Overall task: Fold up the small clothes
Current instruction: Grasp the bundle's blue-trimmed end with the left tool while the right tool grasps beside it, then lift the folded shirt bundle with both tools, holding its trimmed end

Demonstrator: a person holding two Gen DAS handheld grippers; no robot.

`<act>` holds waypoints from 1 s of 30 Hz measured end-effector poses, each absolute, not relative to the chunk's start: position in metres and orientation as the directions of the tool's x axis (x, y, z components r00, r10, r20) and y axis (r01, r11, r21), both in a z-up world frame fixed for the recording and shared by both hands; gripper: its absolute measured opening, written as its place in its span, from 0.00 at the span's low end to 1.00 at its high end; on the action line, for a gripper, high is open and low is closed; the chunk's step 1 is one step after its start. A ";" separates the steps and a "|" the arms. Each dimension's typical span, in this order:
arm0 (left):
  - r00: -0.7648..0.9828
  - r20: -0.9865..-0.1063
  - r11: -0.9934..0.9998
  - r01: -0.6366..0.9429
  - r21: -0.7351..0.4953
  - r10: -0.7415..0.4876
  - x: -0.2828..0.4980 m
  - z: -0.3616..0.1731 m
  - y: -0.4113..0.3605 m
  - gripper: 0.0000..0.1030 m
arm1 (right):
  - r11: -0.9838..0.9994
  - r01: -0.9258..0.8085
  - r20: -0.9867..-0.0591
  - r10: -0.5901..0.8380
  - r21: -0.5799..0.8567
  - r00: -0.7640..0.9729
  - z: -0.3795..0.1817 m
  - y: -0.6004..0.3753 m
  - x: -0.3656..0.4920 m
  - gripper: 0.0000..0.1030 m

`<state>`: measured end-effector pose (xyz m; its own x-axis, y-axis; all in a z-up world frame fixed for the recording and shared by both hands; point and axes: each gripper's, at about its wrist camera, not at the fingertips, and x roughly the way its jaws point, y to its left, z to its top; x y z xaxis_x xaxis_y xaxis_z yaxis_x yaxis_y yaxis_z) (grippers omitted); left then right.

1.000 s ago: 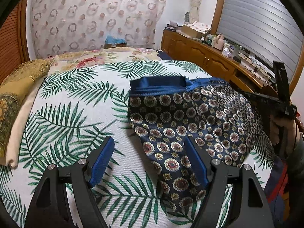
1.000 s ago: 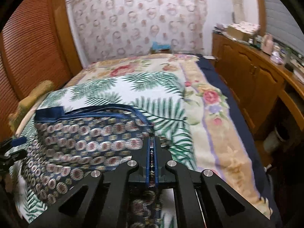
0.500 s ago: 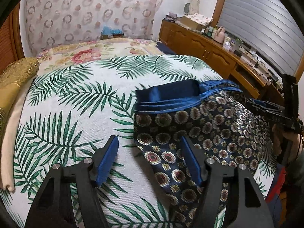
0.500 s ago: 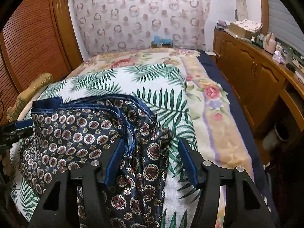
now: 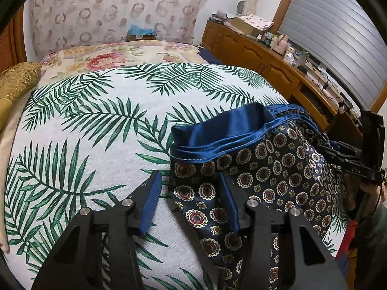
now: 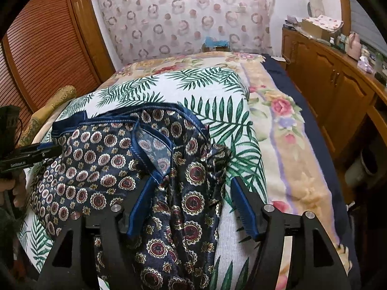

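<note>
Navy shorts with a medallion print (image 5: 266, 169) and a blue satin waistband (image 5: 217, 130) lie on the palm-leaf bed cover (image 5: 84, 133). My left gripper (image 5: 191, 193) straddles the shorts' near left edge. Its jaws are closing; the right pad (image 5: 228, 205) rests on the cloth and the left pad (image 5: 151, 203) stands clear over the cover. My right gripper (image 6: 193, 200) is opening over the shorts (image 6: 96, 157), where a bunched fold of cloth (image 6: 191, 188) lies loose between its pads. Each gripper shows at the edge of the other's view.
A gold pillow (image 5: 17, 82) lies at the bed's left side. A floral blanket (image 6: 278, 120) covers the right strip of the bed, with wooden cabinets (image 6: 338, 84) beyond it. A louvred wooden door (image 6: 36, 48) stands at the left.
The right gripper has opened from fully shut, and the cloth it pinched now lies loose. The left gripper has moved in on the shorts' left edge while its jaws narrowed.
</note>
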<state>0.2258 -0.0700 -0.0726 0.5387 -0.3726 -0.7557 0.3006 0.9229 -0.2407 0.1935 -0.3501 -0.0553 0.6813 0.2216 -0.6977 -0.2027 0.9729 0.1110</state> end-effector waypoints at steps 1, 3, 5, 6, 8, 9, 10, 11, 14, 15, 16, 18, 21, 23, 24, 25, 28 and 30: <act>0.539 -0.755 0.922 0.303 -0.240 -0.373 0.226 -0.073 -0.070 0.43 | 0.971 -0.210 -0.696 0.230 0.116 0.680 -0.055 -0.350 0.193 0.66; 0.535 -0.755 0.919 0.309 -0.244 -0.380 0.226 -0.073 -0.072 0.35 | 0.966 -0.224 -0.695 0.249 0.128 0.674 -0.055 -0.349 0.192 0.66; 0.531 -0.756 0.917 0.317 -0.243 -0.384 0.228 -0.073 -0.075 0.23 | 0.966 -0.228 -0.699 0.245 0.120 0.672 -0.057 -0.347 0.192 0.66; 0.528 -0.757 0.915 0.322 -0.242 -0.386 0.228 -0.074 -0.076 0.22 | 0.967 -0.228 -0.701 0.241 0.114 0.671 -0.057 -0.347 0.192 0.66; 0.533 -0.756 0.917 0.325 -0.230 -0.379 0.227 -0.074 -0.077 0.21 | 0.967 -0.232 -0.704 0.237 0.105 0.670 -0.057 -0.345 0.193 0.66; 0.533 -0.757 0.918 0.323 -0.231 -0.378 0.227 -0.074 -0.076 0.21 | 0.967 -0.233 -0.704 0.237 0.104 0.669 -0.057 -0.343 0.193 0.66; 0.532 -0.757 0.917 0.322 -0.234 -0.380 0.228 -0.073 -0.076 0.17 | 0.966 -0.235 -0.704 0.239 0.105 0.669 -0.057 -0.343 0.193 0.66; 0.530 -0.757 0.916 0.324 -0.237 -0.383 0.227 -0.073 -0.076 0.13 | 0.965 -0.238 -0.703 0.242 0.106 0.669 -0.057 -0.343 0.193 0.63; 0.534 -0.748 0.911 0.336 -0.240 -0.394 0.224 -0.071 -0.078 0.06 | 0.956 -0.265 -0.699 0.275 0.126 0.660 -0.056 -0.340 0.191 0.39; 0.538 -0.743 0.909 0.342 -0.239 -0.398 0.222 -0.069 -0.079 0.06 | 0.952 -0.275 -0.698 0.289 0.136 0.655 -0.057 -0.340 0.191 0.26; 0.543 -0.737 0.907 0.349 -0.237 -0.402 0.219 -0.067 -0.080 0.06 | 0.947 -0.286 -0.695 0.305 0.148 0.652 -0.057 -0.340 0.189 0.20; 0.563 -0.724 0.907 0.357 -0.223 -0.399 0.211 -0.059 -0.082 0.05 | 0.950 -0.279 -0.687 0.295 0.139 0.664 -0.056 -0.340 0.186 0.16; 0.612 -0.687 0.910 0.367 -0.193 -0.392 0.194 -0.042 -0.083 0.05 | 0.955 -0.264 -0.644 0.287 0.136 0.709 -0.049 -0.341 0.175 0.14; 0.633 -0.658 0.904 0.379 -0.197 -0.408 0.181 -0.030 -0.082 0.04 | 0.957 -0.261 -0.618 0.279 0.122 0.735 -0.046 -0.337 0.165 0.13; 0.648 -0.641 0.904 0.380 -0.196 -0.411 0.175 -0.024 -0.080 0.04 | 0.958 -0.262 -0.602 0.277 0.116 0.748 -0.043 -0.336 0.160 0.13; 0.659 -0.626 0.902 0.384 -0.196 -0.417 0.169 -0.018 -0.079 0.04 | 0.958 -0.262 -0.589 0.276 0.112 0.759 -0.040 -0.334 0.156 0.13; 0.690 -0.575 0.894 0.394 -0.212 -0.440 0.152 0.001 -0.074 0.04 | 0.956 -0.271 -0.555 0.288 0.114 0.781 -0.032 -0.332 0.143 0.13; 0.700 -0.552 0.888 0.409 -0.210 -0.453 0.141 0.010 -0.072 0.04 | 0.954 -0.281 -0.530 0.295 0.110 0.795 -0.025 -0.330 0.135 0.12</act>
<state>0.1406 -0.0717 0.0101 0.7000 -0.4529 -0.5521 0.4087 0.8881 -0.2104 0.1351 -0.3303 -0.0248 0.7950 0.2950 -0.5301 -0.2807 0.9535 0.1097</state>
